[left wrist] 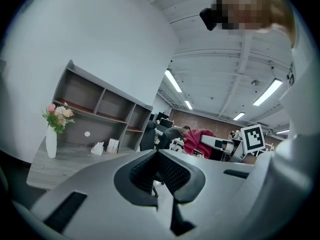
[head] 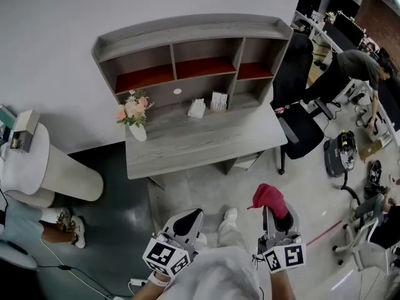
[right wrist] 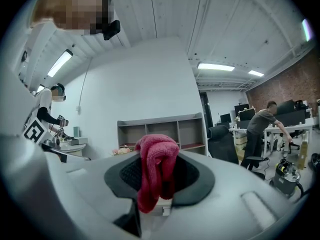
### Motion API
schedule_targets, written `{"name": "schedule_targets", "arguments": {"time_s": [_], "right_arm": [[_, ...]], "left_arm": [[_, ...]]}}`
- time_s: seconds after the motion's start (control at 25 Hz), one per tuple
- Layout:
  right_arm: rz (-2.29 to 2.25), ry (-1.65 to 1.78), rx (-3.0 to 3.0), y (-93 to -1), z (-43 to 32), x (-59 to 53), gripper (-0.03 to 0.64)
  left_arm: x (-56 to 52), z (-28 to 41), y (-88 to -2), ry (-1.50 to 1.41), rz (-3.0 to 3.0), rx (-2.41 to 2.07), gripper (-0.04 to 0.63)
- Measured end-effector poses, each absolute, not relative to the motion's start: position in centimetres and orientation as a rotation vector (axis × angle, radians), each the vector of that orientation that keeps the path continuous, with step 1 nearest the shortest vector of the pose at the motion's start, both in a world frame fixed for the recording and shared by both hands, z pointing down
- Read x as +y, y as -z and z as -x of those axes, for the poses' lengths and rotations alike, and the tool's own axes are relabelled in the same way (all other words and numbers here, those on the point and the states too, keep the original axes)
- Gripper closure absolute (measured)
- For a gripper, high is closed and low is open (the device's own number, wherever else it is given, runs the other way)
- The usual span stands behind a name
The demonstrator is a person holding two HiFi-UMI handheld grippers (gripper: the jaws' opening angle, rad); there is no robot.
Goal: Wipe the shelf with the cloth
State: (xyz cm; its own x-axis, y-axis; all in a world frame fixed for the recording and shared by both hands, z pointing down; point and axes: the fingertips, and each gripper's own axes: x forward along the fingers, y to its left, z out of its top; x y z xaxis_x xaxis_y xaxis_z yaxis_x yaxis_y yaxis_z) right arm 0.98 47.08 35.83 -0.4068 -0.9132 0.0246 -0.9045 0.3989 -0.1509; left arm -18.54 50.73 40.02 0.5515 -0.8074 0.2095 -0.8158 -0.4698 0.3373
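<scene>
The right gripper [head: 279,219] pinches the red cloth [head: 269,197]. The left gripper [head: 189,220] has its jaws pressed together, empty, well apart from the shelf [head: 187,27].

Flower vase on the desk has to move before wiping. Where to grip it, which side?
Take the white vase around its body, below the flowers, coming in from the desk front: the blooms spread over its top and the shelf stands behind. The left gripper is the free one.
</scene>
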Motion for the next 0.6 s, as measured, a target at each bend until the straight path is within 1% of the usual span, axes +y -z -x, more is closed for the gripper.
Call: {"name": "schedule_targets", "arguments": {"time_s": [0.24, 0.6], "right_arm": [[1.651, 0.231, 2.563, -36.3, -2.5, 42.3, 0.486], [1.622, 0.243, 2.555, -36.2, -7.8, 33.9, 0.486]], "left_arm": [[45.9, 16.8, -40.5, -0.069, -2.394, -1.323, 0.589], [37.2, 9.9, -39.2, -0.114, -2.447, -1.303, 0.589]]}}
